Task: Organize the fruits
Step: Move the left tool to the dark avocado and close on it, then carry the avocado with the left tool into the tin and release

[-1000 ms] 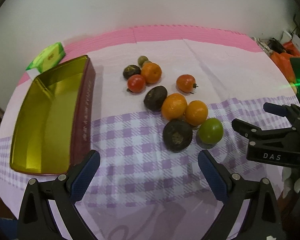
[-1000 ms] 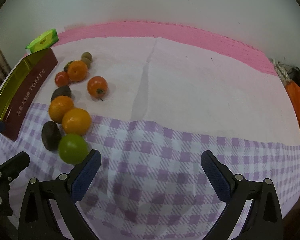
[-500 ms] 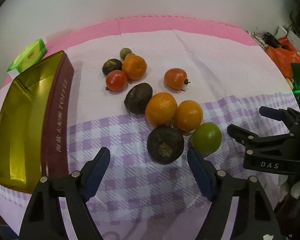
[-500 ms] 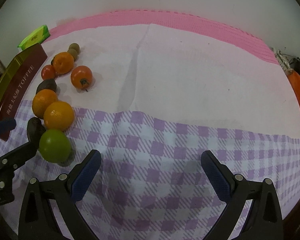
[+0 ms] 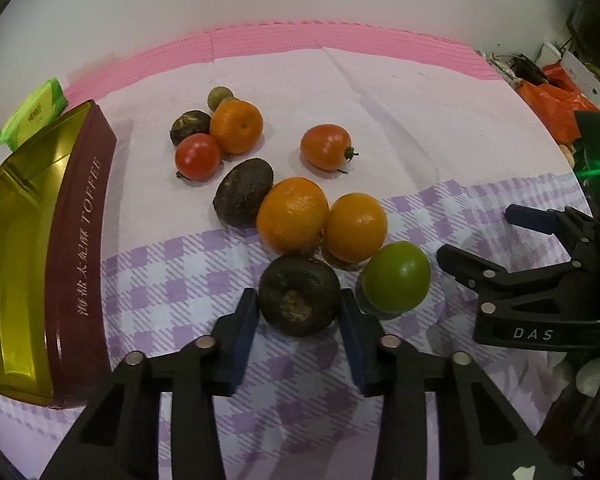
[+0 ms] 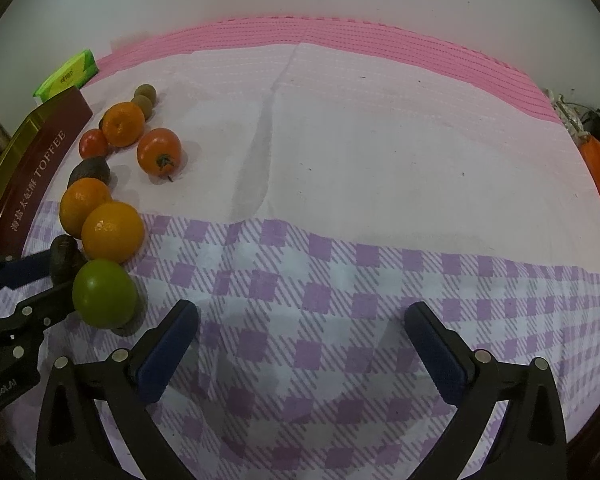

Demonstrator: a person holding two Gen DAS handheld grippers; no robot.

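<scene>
Left gripper (image 5: 299, 312): blue pads closed against round dark-brown wrinkled fruit (image 5: 299, 300), lower centre of frame, beside round green fruit (image 5: 396, 277). Right gripper (image 6: 302, 330): jaws wide apart, holding nothing, over purple-checked tablecloth (image 6: 340, 280)

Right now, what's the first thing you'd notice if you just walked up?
The left gripper pinching a dark round fruit at the front of the fruit cluster, with a bright green fruit beside it. Left of them, an empty golden toffee tin sits open on the checked cloth.
</scene>
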